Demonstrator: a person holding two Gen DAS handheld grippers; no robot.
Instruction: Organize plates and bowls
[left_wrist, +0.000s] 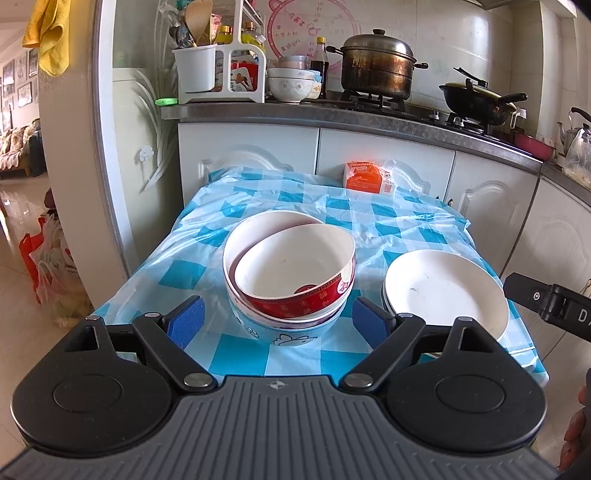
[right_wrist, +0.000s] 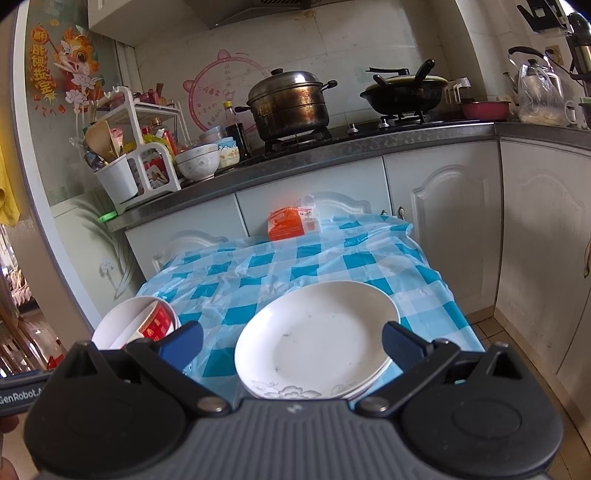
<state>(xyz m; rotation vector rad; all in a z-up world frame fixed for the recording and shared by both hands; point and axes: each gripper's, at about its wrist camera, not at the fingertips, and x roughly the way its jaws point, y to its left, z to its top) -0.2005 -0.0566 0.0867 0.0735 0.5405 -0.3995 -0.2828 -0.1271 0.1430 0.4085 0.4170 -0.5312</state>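
Left view: nested bowls w/ red bowl tilted on top; right view: stacked plates. Both grippers spread apart, empty. Orange packet at the table's far edge.

Setting: a home kitchen; a gas hob carried a lidded steel steamer pot and a black wok; a dark stone worktop ran over white panelled cabinets; a white rack held utensils and sauce bottles; kettles stood in the corner; a small table wore a blue checked cloth; a sitting room showed through the doorway.
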